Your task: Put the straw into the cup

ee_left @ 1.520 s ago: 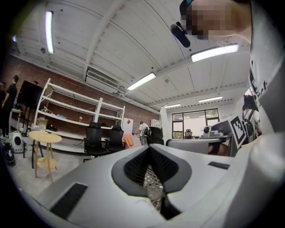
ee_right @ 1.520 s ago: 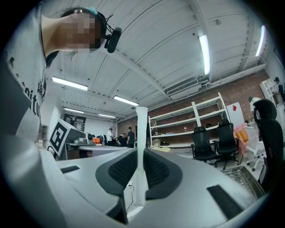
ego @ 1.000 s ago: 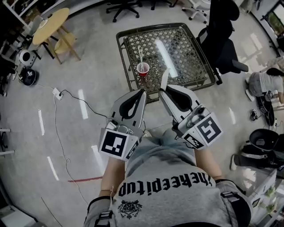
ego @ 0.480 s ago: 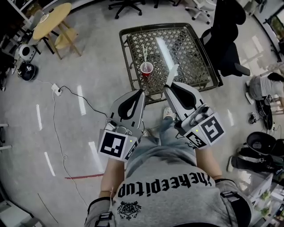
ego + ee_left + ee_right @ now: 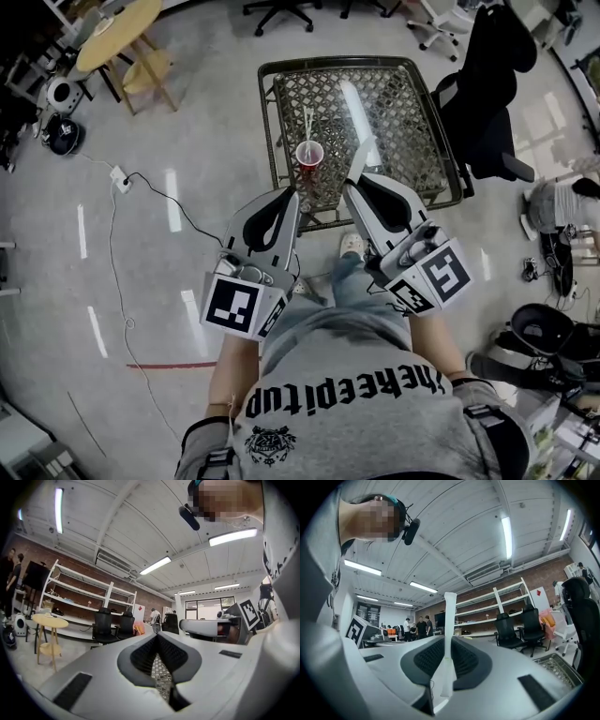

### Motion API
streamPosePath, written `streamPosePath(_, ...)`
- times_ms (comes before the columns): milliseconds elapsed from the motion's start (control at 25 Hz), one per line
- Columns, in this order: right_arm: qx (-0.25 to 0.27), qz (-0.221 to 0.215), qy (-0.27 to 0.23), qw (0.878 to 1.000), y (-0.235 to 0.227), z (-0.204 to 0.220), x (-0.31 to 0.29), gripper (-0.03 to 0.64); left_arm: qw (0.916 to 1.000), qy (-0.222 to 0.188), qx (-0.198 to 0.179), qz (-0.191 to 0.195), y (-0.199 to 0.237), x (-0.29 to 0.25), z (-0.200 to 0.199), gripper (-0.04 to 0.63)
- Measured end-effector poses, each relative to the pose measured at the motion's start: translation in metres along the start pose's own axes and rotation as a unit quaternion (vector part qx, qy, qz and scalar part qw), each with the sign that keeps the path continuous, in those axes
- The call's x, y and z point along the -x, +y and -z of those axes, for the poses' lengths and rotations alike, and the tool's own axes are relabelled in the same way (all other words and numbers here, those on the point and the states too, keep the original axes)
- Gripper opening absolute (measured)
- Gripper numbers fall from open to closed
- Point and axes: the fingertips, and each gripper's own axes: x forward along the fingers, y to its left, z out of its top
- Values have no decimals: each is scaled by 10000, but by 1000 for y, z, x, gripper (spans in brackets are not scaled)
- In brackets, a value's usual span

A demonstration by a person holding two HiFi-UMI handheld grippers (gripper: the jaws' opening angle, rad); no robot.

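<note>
The right gripper [image 5: 350, 186] has its jaws closed on a white straw [image 5: 449, 616], gripped low down so that most of its length stands up past the fingertips. It looks flat and papery, so it may be in its wrapper. Just beside it, the left gripper [image 5: 294, 194] has its jaws drawn together at the tips with nothing between them; only the table's lattice shows through the slit behind the pads. Both are held in front of the person's body, over the floor at the near edge of the lattice-topped table [image 5: 398, 112].

A little further in, the red cup [image 5: 308, 153] stands upright on the near left part of the table. A thin pale stick [image 5: 307, 122] rises from it (probably another straw, though it is too small to be sure). Black office chairs stand beyond the table and to its right.

The step in hand appears to be the carry: the straw is gripped but not yet over the cup. The next move calls for bringing the right gripper forward and to the left above the cup's mouth. The straw's free end then has to tip downward so it can drop inside the rim without knocking the light cup over.
</note>
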Motion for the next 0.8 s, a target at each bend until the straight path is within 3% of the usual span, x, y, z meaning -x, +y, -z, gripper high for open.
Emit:
streamPosePath(400, -97, -559, 68, 9984, -48, -8, -37, 69, 9985, -13, 61, -545, 21, -45, -5, 21)
streamPosePath(800, -169, -1220, 259, 9921, -83, -5, -69, 69, 9916, -47, 91, -1291, 42, -76, -5, 21)
